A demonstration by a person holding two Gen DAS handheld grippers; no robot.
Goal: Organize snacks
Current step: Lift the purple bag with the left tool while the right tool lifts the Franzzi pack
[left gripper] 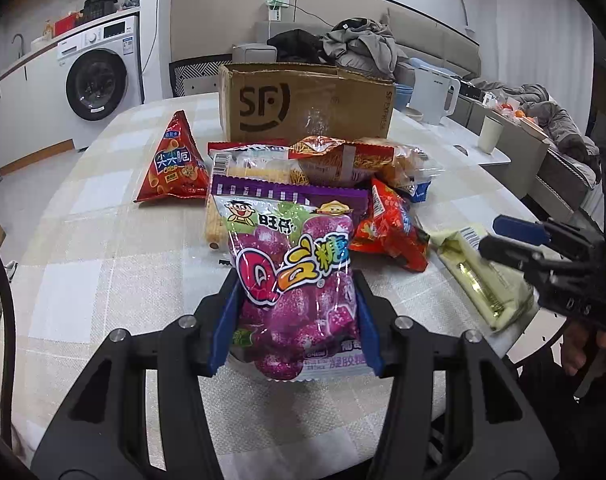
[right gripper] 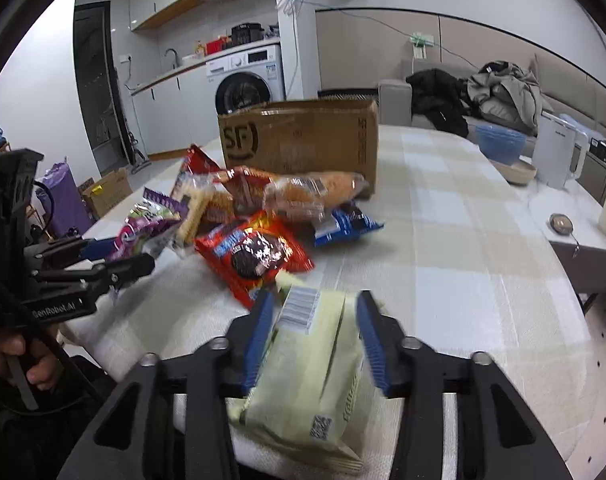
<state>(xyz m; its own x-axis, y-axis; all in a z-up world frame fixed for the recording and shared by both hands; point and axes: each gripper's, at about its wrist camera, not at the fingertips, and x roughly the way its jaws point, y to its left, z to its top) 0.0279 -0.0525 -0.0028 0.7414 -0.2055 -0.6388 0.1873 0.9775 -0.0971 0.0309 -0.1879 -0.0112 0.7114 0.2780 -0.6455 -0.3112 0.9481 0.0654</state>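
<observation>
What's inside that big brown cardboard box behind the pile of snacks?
Nothing inside shows. The cardboard box shows only its printed side and top flaps; both cameras look from below its rim, so whatever it holds is hidden.

A white washing machine stands under the counter at the back — clothes lie heaped on the grey sofa. On the side table stand a white kettle and a cup (both upright).

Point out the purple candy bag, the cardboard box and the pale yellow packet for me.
purple candy bag [left gripper: 299,280]: left wrist view, printed front.
cardboard box [left gripper: 303,104]: left wrist view, front wall.
pale yellow packet [right gripper: 315,376]: right wrist view, top face.
</observation>
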